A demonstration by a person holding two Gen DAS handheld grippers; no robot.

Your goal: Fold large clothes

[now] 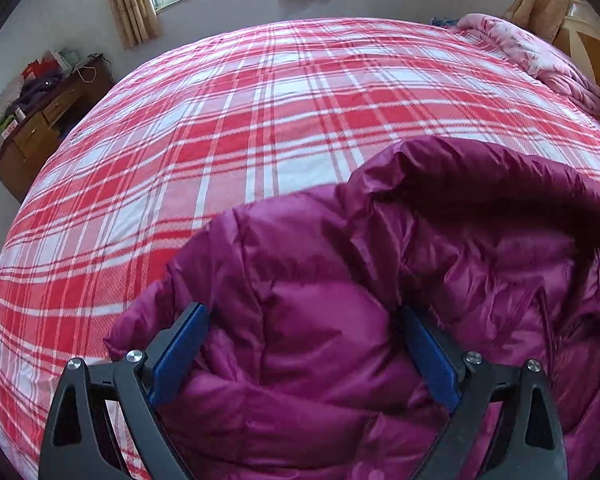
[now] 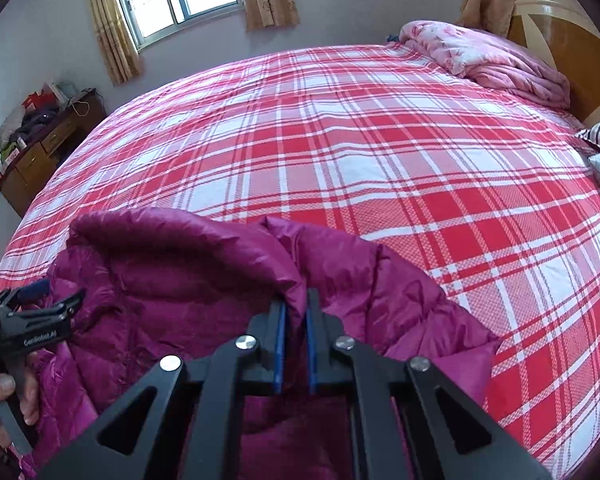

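Two tools are at work on one puffy magenta quilted down jacket (image 1: pixel 340 320), which lies bunched at the near edge of the bed with the red-and-white plaid sheet (image 1: pixel 240 128). The right tool (image 2: pixel 296 320) has its blue pads pressed together, pinching a ridge of the jacket's collar or hood edge. The left tool (image 1: pixel 304 344) stands spread wide, a thick bulge of the jacket between its pads but not clamped. This looks like the gathering step, before any real fold. Next, I'd judge, the left tool must close on its side so both can lift and spread the jacket flat toward the bed's middle; slippery fabric may slide out.
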